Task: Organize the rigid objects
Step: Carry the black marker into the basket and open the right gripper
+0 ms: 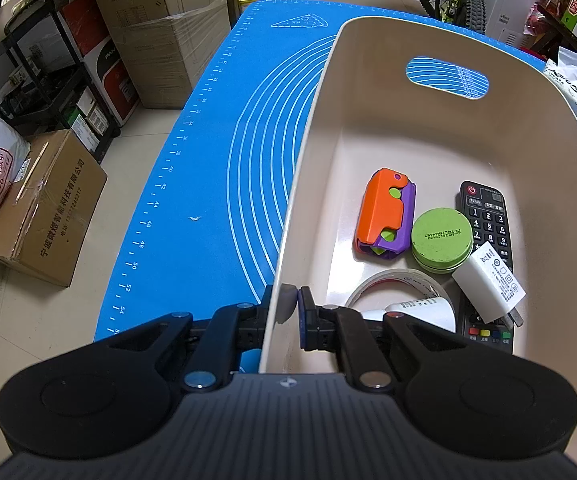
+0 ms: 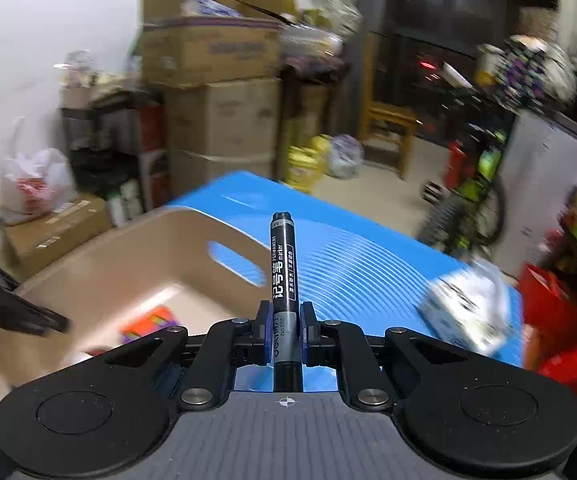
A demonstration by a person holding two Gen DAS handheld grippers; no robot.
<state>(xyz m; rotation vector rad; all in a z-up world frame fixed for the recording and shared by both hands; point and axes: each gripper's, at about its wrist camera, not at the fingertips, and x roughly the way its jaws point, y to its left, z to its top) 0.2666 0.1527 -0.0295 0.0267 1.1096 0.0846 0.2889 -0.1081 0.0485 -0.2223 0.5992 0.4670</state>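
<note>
I am pinching the near wall of the beige bin [image 1: 368,92] with my left claw [image 1: 290,304], one pad outside and one inside, clamped on the rim; the bin is sitting on the blue mat [image 1: 216,132] that is covering the bench; inside it an orange and purple toy [image 1: 384,212], a green tin [image 1: 441,239], a black remote [image 1: 488,216], a white charger [image 1: 488,280], a roll of tape [image 1: 368,284] and a white tube [image 1: 420,308] are lying on the floor of the bin, crowded toward the near end; moving rightward, my right claw [image 2: 284,320] is gripping a black permanent marker [image 2: 283,256] around its grey lower barrel, the capped end sticking forward and up past the fingertips, in the air beside the bin's right wall; the marker is looking light, stiff and smooth, so I am judging it likely to swivel or slide if held loosely, and the mid-barrel hold near its balance point seems right; further right a white printed packet [image 2: 468,312] is resting on the mat, blurred.
</note>
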